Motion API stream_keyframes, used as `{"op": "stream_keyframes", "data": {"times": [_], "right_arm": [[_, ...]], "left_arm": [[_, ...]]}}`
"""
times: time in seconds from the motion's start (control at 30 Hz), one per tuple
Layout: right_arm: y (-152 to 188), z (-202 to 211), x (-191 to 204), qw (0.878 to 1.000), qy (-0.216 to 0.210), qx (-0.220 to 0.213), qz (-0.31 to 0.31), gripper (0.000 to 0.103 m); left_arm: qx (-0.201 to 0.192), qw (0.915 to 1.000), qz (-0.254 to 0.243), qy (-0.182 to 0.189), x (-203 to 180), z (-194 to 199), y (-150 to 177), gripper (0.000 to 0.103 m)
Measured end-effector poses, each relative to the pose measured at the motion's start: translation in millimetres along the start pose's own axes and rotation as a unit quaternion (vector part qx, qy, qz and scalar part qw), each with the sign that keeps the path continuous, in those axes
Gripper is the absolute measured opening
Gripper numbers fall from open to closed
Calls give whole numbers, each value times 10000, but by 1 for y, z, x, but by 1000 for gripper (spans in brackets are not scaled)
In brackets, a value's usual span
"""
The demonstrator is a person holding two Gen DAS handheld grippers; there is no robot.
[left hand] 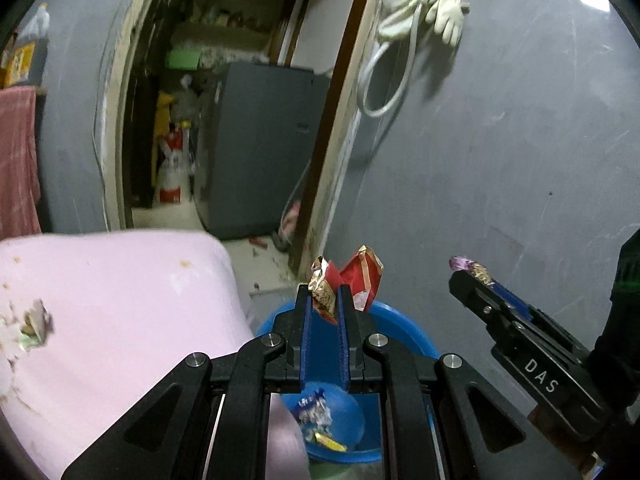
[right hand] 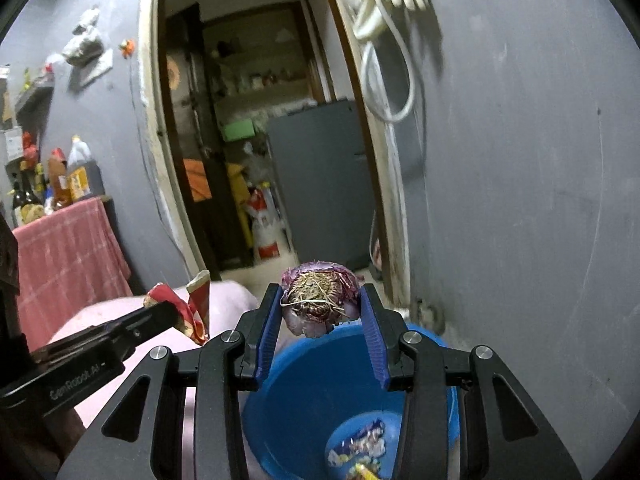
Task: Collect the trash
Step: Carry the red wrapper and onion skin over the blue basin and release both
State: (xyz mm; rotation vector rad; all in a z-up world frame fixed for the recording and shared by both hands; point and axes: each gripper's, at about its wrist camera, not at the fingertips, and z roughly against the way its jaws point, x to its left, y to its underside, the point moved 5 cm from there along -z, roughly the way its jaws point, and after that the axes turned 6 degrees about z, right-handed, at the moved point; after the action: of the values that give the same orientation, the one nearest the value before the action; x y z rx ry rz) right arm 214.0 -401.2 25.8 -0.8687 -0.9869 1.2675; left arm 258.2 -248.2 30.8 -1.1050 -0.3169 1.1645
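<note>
My left gripper (left hand: 325, 296) is shut on a crumpled red and gold wrapper (left hand: 360, 276), held above the blue bucket (left hand: 404, 328). The same wrapper (right hand: 188, 308) shows at the left of the right wrist view, in the left gripper (right hand: 176, 312). My right gripper (right hand: 320, 300) is shut on a purple onion piece (right hand: 318, 300) with its dry roots facing me, over the blue bucket (right hand: 304, 380). In the left wrist view the right gripper (left hand: 466, 272) comes in from the right with the onion piece (left hand: 464, 263) at its tip. Wrappers (right hand: 358, 446) lie in the bucket's bottom.
A pink table (left hand: 120, 300) with scraps (left hand: 30, 322) stands left of the bucket. Behind is a grey wall (left hand: 500, 160) with a hanging glove (left hand: 448, 16) and cord. An open doorway shows a grey fridge (left hand: 260, 148). Bottles (right hand: 60, 180) stand on a shelf with a pink cloth (right hand: 64, 252).
</note>
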Motion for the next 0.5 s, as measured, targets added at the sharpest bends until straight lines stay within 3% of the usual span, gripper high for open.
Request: {"op": "stream_keyframes", "data": {"times": [0.2,0.5], "right_arm": [[13,-13,-11,9988,-52,412,-243,38],[19,-23,-16,9967,-42,685,-430,40]], "left_arm": [[536,9982,249,-45,3,-24,15,10],[778,9959,457,-14,9,-40,23,12]]}}
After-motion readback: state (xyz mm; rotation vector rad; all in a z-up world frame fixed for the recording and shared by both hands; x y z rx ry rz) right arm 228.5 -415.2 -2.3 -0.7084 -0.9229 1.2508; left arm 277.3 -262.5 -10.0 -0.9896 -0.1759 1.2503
